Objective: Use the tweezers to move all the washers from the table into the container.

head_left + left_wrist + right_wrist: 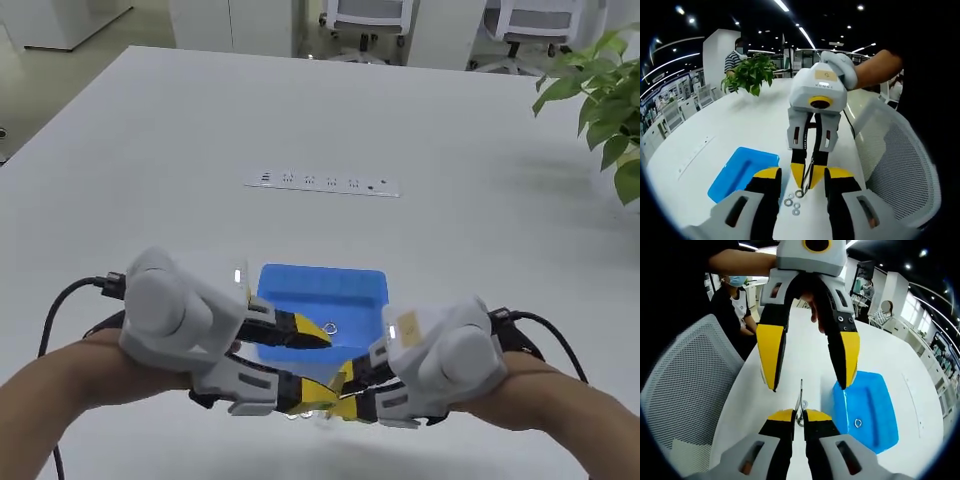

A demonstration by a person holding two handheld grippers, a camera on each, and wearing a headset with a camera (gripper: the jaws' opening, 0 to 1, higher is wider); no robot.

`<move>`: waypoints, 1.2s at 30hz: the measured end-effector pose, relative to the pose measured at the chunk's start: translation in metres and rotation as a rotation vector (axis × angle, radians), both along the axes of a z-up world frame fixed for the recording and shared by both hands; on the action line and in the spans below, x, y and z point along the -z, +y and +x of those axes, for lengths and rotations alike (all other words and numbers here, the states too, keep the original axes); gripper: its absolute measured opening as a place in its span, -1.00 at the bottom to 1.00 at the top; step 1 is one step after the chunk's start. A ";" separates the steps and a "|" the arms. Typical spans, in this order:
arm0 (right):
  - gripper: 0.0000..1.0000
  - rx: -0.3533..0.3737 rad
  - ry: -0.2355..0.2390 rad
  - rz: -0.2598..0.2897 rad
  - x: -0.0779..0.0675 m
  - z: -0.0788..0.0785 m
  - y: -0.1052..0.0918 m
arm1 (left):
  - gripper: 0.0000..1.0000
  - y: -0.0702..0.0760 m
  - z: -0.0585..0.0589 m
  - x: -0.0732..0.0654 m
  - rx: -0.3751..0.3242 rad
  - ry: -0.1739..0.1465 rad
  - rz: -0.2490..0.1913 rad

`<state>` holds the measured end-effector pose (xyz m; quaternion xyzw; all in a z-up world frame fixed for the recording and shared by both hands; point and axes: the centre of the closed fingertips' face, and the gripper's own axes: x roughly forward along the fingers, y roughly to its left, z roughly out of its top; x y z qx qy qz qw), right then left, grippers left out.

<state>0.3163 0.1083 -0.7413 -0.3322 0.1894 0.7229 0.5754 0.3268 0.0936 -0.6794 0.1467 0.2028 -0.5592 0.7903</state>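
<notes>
My right gripper (800, 416) is shut on thin metal tweezers (801, 395), which point forward over the white table. In the left gripper view the tweezers (810, 167) reach down to several small washers (793, 203) lying on the table beside the blue container (742, 172). One washer (858, 423) lies inside the container (867, 405). My left gripper (808, 386) faces the right one with its yellow jaws spread wide and nothing between them. In the head view both grippers meet at the container's near edge (322, 290), left gripper (303, 360) on the left, right gripper (345, 388) on the right.
A white power strip (322, 184) lies on the table beyond the container. A potted plant (608, 95) stands at the far right edge. A mesh-backed white chair (900, 150) is close behind me. Office chairs (365, 15) stand at the table's far side.
</notes>
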 end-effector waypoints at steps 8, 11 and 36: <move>-0.84 -0.009 -0.006 0.005 -0.012 0.003 0.001 | 0.19 0.009 0.000 0.000 -0.052 -0.003 -0.020; -0.84 -0.007 -0.004 0.008 -0.017 0.006 0.001 | 0.27 0.013 -0.001 -0.001 -0.071 0.001 -0.032; -0.84 -0.010 -0.037 0.028 -0.044 0.050 0.021 | 0.98 0.056 0.005 -0.003 -0.254 0.038 -0.095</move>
